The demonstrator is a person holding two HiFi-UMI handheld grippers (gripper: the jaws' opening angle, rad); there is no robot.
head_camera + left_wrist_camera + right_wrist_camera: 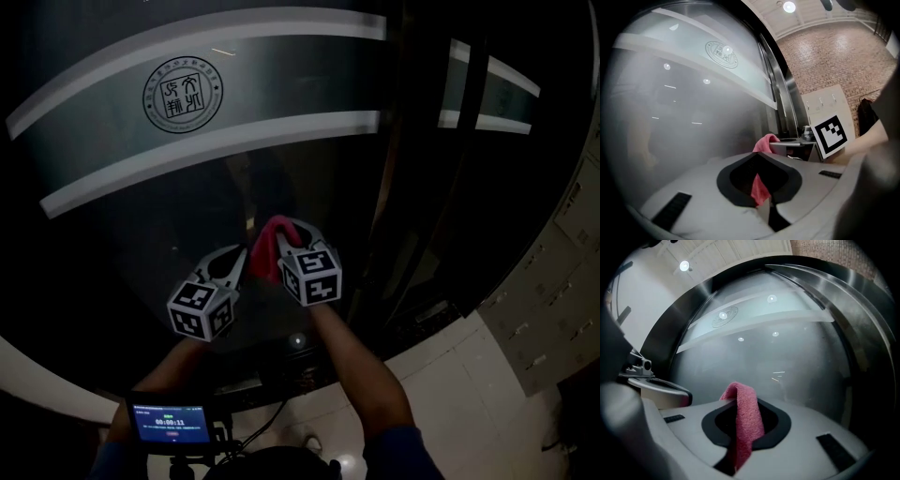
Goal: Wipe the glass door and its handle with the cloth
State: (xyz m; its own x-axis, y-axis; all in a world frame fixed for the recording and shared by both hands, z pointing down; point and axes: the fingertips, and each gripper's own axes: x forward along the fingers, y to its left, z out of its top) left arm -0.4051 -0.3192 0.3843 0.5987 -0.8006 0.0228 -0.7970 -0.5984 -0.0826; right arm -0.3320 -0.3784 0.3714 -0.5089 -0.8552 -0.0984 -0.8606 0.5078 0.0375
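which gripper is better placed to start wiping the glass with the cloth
Right, probably. The right gripper pinches the cloth with a thick fold standing out toward the glass door. The left gripper shows only a thin strip of it in its shut jaws.

Entrance lobby of an institutional building.
Glass door (281, 202) with frosted bands (216, 141) and a round seal (183, 97), brick wall (834, 61), white lockers (553, 281), pale tiled floor (469, 366).
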